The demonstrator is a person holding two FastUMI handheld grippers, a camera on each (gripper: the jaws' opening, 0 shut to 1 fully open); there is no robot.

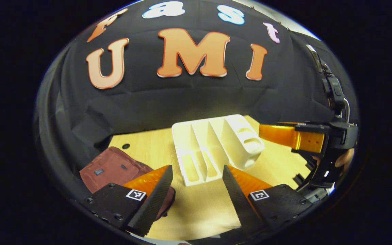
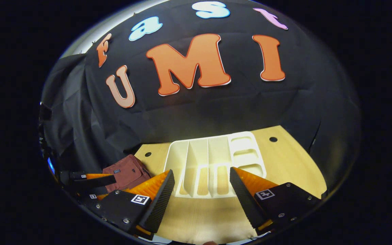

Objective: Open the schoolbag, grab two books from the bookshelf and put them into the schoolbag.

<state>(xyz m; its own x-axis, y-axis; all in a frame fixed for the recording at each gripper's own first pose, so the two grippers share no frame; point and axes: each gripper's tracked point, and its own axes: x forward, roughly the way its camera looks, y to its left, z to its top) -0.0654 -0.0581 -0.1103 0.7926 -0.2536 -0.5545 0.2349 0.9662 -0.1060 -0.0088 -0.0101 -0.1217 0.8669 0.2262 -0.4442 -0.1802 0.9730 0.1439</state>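
A white bookshelf (image 1: pixel 216 146) is seen lying at the middle of the wooden tabletop (image 1: pixel 202 207), close to its back edge, its slotted compartments open toward the cameras; no books can be made out in them. A dark red schoolbag (image 1: pixel 114 168) is placed flat near the tabletop's left edge, just beside the bookshelf but apart from it; whether its zip is undone cannot be told.

In the left gripper view, the left gripper (image 1: pixel 197 190) is held above the front of the tabletop with its fingers spread wide and nothing between them. The right gripper (image 2: pixel 202 194) is likewise held with fingers parted and empty in the right gripper view, pointed at the bookshelf. It is also seen at the right side of the left gripper view, held by a hand (image 1: pixel 345 158) next to the bookshelf.
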